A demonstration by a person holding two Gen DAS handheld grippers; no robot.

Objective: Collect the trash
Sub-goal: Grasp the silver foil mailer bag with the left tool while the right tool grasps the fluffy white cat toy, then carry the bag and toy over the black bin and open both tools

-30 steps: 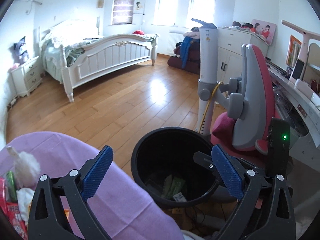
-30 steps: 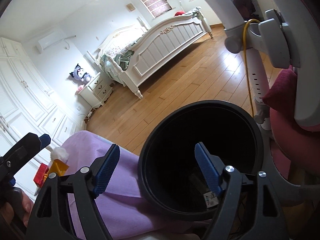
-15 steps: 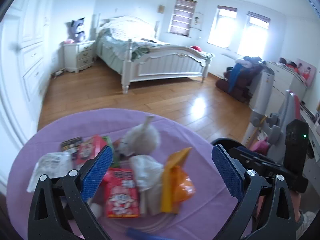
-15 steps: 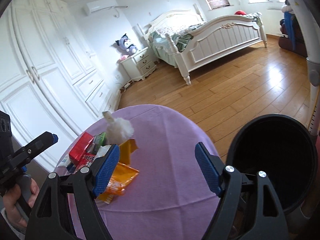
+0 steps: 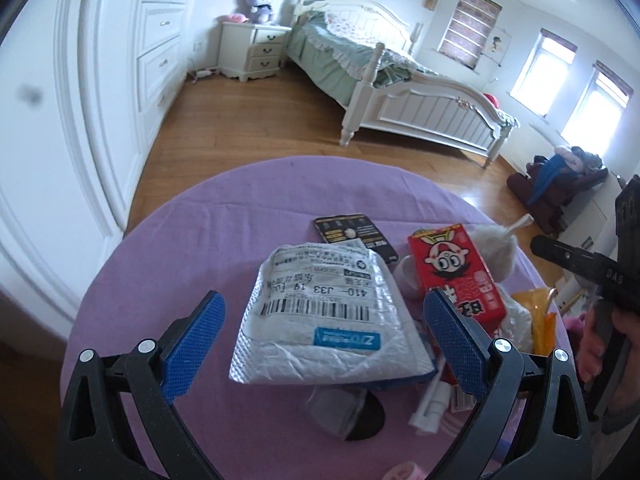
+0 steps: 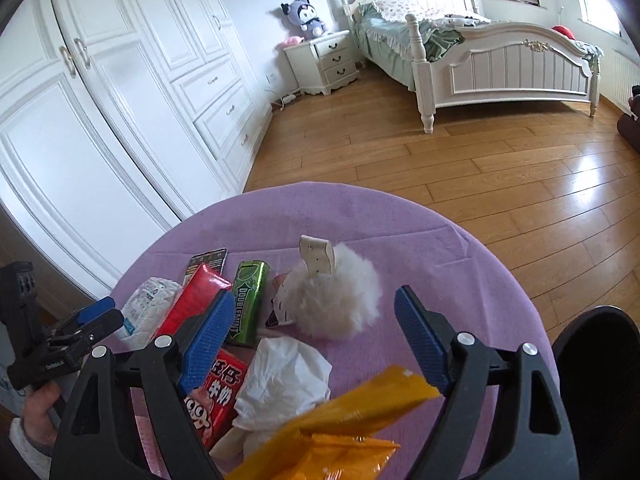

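A pile of trash lies on a round purple-covered table (image 5: 224,232). My left gripper (image 5: 320,340) is open, just above a white mailer bag (image 5: 324,316) with a barcode label. Beside it lie a red snack box (image 5: 456,272) and a black card (image 5: 356,234). My right gripper (image 6: 316,332) is open over a crumpled white tissue (image 6: 284,384), with a white fluffy ball (image 6: 340,296) just beyond, an orange wrapper (image 6: 344,428) below, a green gum pack (image 6: 248,300) and the red box (image 6: 208,380) at left. The black trash bin (image 6: 592,380) stands at the table's right edge.
A white bed (image 6: 500,60), a nightstand (image 6: 324,60) with a plush toy, and white wardrobes (image 6: 100,120) stand around a wooden floor (image 6: 500,168). A small clear cup with a dark base (image 5: 348,412) lies near the table's front edge.
Both grippers swung left from the black bin to the table. The left now hovers over the white mailer bag, the right over the tissue and fluffy ball. Both stayed open.
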